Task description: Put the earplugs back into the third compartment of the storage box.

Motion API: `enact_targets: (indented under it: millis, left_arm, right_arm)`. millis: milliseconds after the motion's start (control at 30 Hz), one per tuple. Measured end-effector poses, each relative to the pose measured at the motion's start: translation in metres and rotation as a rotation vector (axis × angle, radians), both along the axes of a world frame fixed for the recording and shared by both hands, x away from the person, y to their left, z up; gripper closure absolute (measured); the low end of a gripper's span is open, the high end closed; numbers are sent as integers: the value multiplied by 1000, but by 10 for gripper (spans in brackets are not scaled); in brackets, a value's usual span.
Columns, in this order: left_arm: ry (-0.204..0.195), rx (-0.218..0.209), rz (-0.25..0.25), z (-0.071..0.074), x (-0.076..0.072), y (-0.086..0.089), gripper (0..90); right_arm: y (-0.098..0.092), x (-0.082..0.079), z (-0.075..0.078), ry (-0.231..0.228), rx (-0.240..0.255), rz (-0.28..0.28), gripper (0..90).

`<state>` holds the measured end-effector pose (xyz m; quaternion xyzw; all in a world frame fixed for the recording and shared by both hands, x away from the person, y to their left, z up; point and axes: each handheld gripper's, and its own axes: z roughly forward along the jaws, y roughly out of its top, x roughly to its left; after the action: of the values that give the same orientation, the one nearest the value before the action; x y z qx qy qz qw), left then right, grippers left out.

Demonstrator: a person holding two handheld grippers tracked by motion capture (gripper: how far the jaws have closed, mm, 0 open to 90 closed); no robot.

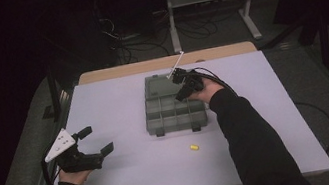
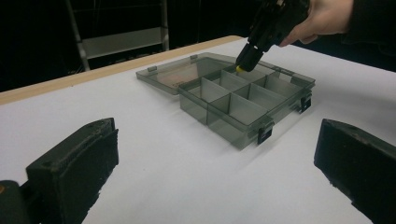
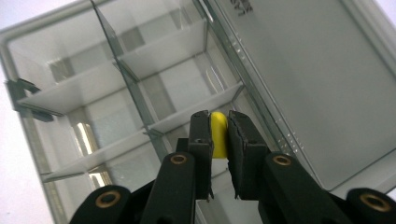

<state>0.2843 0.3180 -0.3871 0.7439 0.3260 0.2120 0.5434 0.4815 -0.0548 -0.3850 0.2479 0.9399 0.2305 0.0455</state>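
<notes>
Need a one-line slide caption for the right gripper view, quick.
Right claw grips a small yellow piece above the open compartment box.

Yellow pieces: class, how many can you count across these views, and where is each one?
2. One yellow piece is clamped in the right gripper above the open organizer box. The other yellow piece lies on the table in front of the box. Others may be hidden.

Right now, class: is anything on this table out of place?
One yellow piece lies loose on the table, outside the organizer box, while the right gripper holds a similar yellow piece over a compartment.
</notes>
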Motion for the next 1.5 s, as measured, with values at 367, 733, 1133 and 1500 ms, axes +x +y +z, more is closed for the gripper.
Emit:
enact_targets:
  millis: [367, 733, 1133, 1500]
  left_arm:
    - [1, 2, -2, 0, 0, 0, 0]
    - [1, 4, -2, 0, 0, 0, 0]
    - [0, 6, 4, 0, 0, 0, 0]
    - [0, 9, 6, 0, 0, 0, 0]
  right_arm:
    - [3, 1, -4, 18, -2, -13, 707]
    - [-4, -7, 11, 60, 43, -30, 376]
    - [-8, -29, 29, 32, 68, -33, 128]
    - [-16, -54, 38, -1, 123, -15, 0]
